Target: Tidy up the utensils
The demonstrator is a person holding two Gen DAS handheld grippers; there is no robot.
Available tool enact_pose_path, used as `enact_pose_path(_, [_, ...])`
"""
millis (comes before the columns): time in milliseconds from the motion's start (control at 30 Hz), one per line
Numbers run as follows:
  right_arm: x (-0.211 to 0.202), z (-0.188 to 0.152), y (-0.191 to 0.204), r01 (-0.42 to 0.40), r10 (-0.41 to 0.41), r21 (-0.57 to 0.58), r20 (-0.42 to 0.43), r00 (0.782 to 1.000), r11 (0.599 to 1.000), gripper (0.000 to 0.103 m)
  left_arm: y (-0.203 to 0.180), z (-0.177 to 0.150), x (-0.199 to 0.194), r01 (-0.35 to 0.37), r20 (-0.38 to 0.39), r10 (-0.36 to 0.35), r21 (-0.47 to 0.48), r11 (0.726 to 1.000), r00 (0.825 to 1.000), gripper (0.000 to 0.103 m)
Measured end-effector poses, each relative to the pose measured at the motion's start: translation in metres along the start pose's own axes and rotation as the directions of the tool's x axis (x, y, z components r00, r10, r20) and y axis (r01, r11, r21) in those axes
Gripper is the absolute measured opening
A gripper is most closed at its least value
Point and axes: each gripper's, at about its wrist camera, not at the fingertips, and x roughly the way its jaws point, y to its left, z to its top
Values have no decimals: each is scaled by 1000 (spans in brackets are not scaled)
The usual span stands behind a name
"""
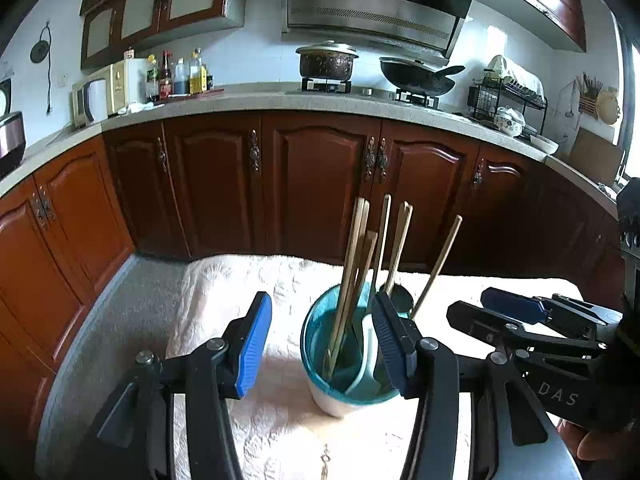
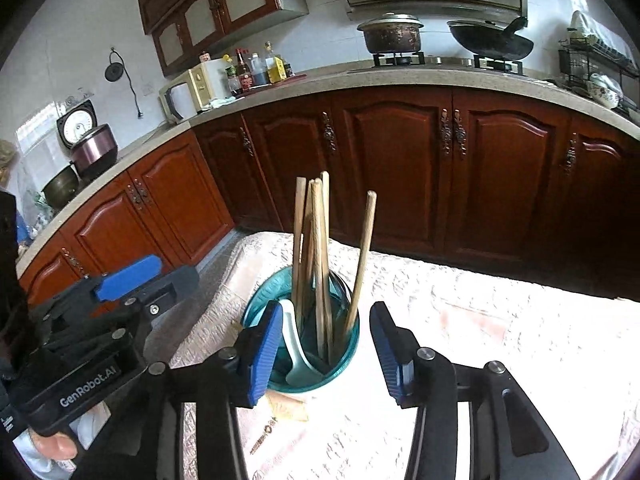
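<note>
A teal cup (image 1: pixel 310 364) stands on a white cloth and holds several wooden chopsticks (image 1: pixel 352 264) upright, plus a white spoon (image 1: pixel 370 344) leaning inside. My left gripper (image 1: pixel 322 344) is open just before the cup; its right finger overlaps the cup's right rim in the picture and nothing is pinched. In the right wrist view the same cup (image 2: pixel 340 372), chopsticks (image 2: pixel 316 240) and spoon (image 2: pixel 296 344) sit between and just beyond the open fingers of my right gripper (image 2: pixel 324 352), which press on nothing. Each gripper also shows in the other's view: the right gripper (image 1: pixel 512 312) and the left gripper (image 2: pixel 132 276).
The white cloth (image 2: pixel 460 320) covers a table whose far edge faces dark wooden cabinets (image 1: pixel 320 184). On the counter behind stand a pot (image 1: pixel 326 60), a wok (image 1: pixel 416 74), bottles and a microwave (image 1: pixel 104 94). A printed paper wrapper (image 2: pixel 280 410) lies by the cup's base.
</note>
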Motion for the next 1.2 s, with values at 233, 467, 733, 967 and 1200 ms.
enact_pose_path(233, [-14, -13, 3, 25, -25, -7, 3, 1000, 1000, 57, 4, -9, -8, -8, -11, 8, -28, 1000, 1000, 53])
enact_pose_path(467, [-24, -20, 2, 46, -46, 3, 9, 999, 999, 60, 2, -14, -19, -26, -4, 26, -24, 999, 1000, 53])
enact_pose_path(733, [-31, -24, 8, 62, -61, -12, 13, 998, 998, 64, 5, -17, -29, -41, 4, 41, -29, 999, 999, 53])
enact_pose_path(967, [-32, -26, 12, 59, -59, -12, 13, 998, 998, 68, 4, -18, -37, -62, 24, 63, -19, 998, 998, 53])
enact_pose_path(1200, [-33, -25, 14, 62, -62, -18, 17, 998, 998, 70, 4, -18, -38, -72, 36, 73, -16, 997, 997, 53])
